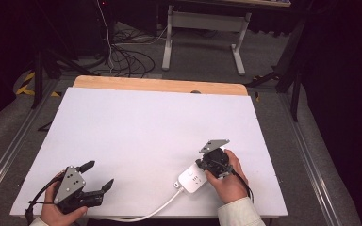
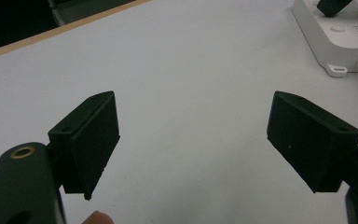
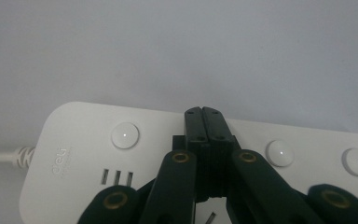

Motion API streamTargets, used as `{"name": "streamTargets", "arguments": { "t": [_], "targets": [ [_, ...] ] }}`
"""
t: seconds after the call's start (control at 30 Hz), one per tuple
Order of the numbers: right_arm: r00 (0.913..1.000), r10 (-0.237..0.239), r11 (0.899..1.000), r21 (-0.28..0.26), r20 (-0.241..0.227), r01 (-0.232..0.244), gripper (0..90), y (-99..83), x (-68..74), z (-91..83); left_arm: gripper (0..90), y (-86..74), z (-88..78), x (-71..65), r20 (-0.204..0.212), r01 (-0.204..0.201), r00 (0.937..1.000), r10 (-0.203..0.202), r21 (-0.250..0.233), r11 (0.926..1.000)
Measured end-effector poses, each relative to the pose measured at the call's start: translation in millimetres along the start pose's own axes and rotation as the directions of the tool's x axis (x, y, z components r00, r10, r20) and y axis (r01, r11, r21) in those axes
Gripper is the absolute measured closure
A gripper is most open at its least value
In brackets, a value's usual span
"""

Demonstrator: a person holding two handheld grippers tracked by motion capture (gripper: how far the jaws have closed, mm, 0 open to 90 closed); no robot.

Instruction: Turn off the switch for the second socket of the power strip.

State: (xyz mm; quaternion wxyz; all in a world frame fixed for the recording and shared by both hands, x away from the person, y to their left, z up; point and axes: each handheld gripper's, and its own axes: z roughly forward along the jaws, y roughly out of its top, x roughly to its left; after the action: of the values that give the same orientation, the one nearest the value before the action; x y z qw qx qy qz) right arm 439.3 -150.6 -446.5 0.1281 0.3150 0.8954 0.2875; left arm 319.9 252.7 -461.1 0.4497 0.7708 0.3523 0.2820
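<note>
Right gripper (image 3: 203, 111) fingers pressed together, tips down on the white power strip (image 3: 74, 154) between two round buttons, left gripper (image 2: 193, 140) fingers spread wide over bare table (image 2: 182, 56), strip beyond its right finger.

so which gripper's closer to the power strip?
Right. The right gripper sits over the power strip with jaws shut; the left gripper is open, well off to its left.

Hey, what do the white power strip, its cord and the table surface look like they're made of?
White power strip: likely moulded plastic, satin finish; smooth rounded corners, soft sheen, raised round buttons. White cord: probably rubbery or PVC jacket; it curves loosely, with a ribbed strain relief at the strip. White table surface: matte board or laminate, hard to tell; flat, no glare, over a light wooden edge at the far side.
</note>
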Motion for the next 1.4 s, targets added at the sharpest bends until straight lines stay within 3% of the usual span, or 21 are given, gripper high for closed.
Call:
{"name": "streamTargets", "arguments": {
  "t": [0.7,1.17,1.23,1.27,1.4],
  "targets": [
    [0.9997,0.02,1.0,-0.021,-0.012,-0.021,90.0,-3.3,-1.4,0.3,17.3,-0.1,-0.3,-0.4,-0.002,0.0,1.0,0.0,0.0,1.0],
    [0.9998,0.019,1.0,-0.02,0.01,-0.019,90.0,-3.5,1.4,0.6,17.2,0.0,0.1,-0.7,0.001,-0.001,1.0,0.001,0.002,1.0],
    [0.9993,0.034,0.999,-0.034,-0.013,-0.034,90.0,-5.1,0.1,0.3,17.2,0.1,0.3,-0.9,0.001,-0.001,1.0,0.001,0.002,1.0],
    [0.9983,0.046,0.997,-0.067,-0.037,-0.048,90.0,-6.5,-1.1,-1.8,17.2,0.1,0.3,-1.0,0.001,-0.001,1.0,0.001,0.002,1.0],
    [1.0,0.007,0.993,-0.115,-0.001,-0.007,90.0,-8.1,1.7,-7.1,17.2,0.4,-0.1,0.0,-0.001,-0.005,1.0,0.005,-0.002,1.0]
  ]
}}
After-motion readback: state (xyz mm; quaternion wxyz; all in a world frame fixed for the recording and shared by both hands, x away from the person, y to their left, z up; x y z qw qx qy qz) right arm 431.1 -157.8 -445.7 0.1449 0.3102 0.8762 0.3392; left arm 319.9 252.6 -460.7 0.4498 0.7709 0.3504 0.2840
